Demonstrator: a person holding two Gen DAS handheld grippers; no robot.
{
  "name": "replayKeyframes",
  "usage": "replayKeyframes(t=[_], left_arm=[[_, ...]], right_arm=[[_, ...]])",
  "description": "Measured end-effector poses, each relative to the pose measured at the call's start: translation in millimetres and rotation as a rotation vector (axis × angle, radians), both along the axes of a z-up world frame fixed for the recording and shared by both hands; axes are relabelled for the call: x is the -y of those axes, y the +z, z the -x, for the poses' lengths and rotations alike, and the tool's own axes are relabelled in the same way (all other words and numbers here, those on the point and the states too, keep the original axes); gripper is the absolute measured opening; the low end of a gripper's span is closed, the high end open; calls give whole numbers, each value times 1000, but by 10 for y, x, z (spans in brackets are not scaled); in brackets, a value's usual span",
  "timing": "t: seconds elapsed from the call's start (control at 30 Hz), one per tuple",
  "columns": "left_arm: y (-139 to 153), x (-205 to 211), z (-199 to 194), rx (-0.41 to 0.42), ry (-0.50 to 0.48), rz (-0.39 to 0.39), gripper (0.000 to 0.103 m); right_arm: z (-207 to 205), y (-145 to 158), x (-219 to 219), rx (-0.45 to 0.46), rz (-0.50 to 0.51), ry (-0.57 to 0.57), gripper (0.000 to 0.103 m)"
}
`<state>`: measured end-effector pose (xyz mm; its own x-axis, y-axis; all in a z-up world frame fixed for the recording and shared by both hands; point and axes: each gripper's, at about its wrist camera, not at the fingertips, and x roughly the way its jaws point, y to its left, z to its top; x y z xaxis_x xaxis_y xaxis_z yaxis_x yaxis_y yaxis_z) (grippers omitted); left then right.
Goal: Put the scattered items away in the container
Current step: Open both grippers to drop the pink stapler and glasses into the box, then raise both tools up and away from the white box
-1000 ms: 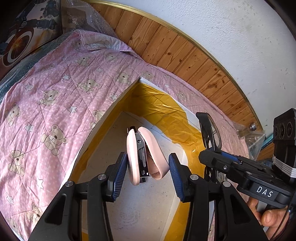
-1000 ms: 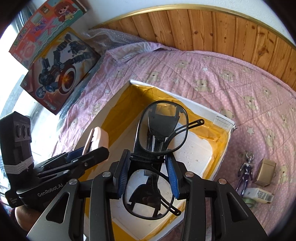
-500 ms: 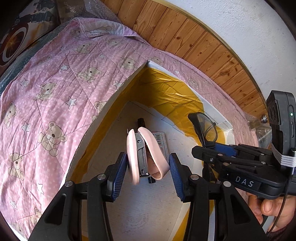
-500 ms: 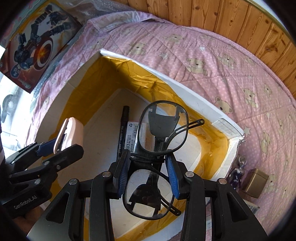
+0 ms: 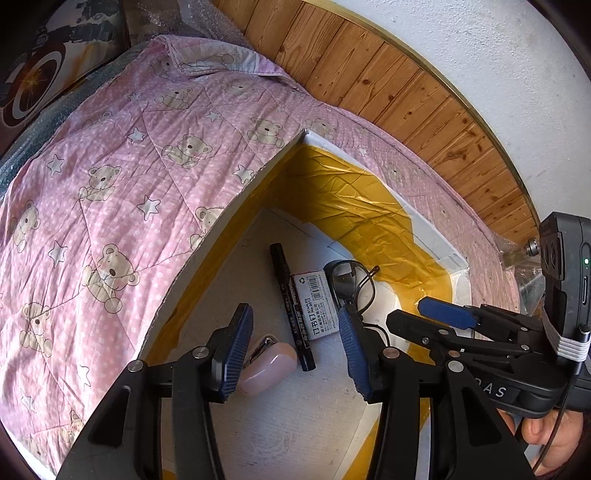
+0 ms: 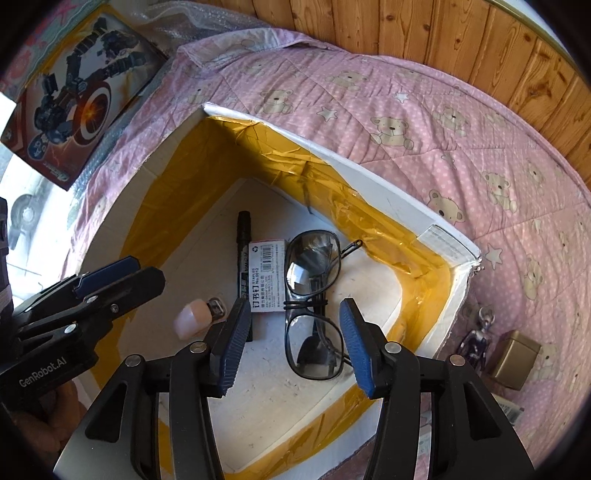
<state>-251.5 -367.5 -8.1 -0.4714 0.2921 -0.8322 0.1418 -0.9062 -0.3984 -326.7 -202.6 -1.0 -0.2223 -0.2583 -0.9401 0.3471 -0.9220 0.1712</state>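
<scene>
Two hand-held grippers hang over an open white box point(image 6: 388, 192) whose inner walls are lined with yellow tape. We hold one in each hand, and both stand with their blue-padded fingers spread apart and nothing between them.

Below the left gripper point(image 5: 295, 347) we see the box floor. A pink stapler point(image 5: 267, 369) lies there, partly hidden behind the left finger. Just beside it lies a black marker point(image 5: 291, 306), and touching the marker's far side is a small white box of staples point(image 5: 314, 304) with a barcode on it. Beyond that lie black-framed glasses point(image 5: 351, 284), partly behind the right finger.

From the right gripper point(image 6: 291, 339) the glasses point(image 6: 314, 295) sit on the box floor directly below the gap between the fingers, folded, one lens nearer us and one farther. The staples box point(image 6: 267, 275) touches their left side, the marker point(image 6: 243, 247) runs along its other edge, and the stapler point(image 6: 195, 314) lies nearest the left gripper, which enters this view from the left.

The white box rests on a pink quilt point(image 6: 424, 110) printed with bears and stars. On the quilt outside the box, at right, we see a small gold-coloured box point(image 6: 515, 360) and a small figurine point(image 6: 478, 338) close together. A toy carton point(image 6: 74, 107) leans at the upper left, and wood panelling point(image 6: 406, 26) runs behind the bed.
</scene>
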Motion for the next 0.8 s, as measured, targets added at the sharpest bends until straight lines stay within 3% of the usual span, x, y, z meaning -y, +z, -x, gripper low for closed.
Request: replayKeyframes(t=[0.4, 0.8], left_arm=[[60, -123, -254, -9, -23, 32, 50], [375, -422, -721, -106, -81, 184, 50]], right_arm=[[-324, 205, -19, -22, 77, 7, 53], [-806, 392, -37, -51, 105, 20, 53]])
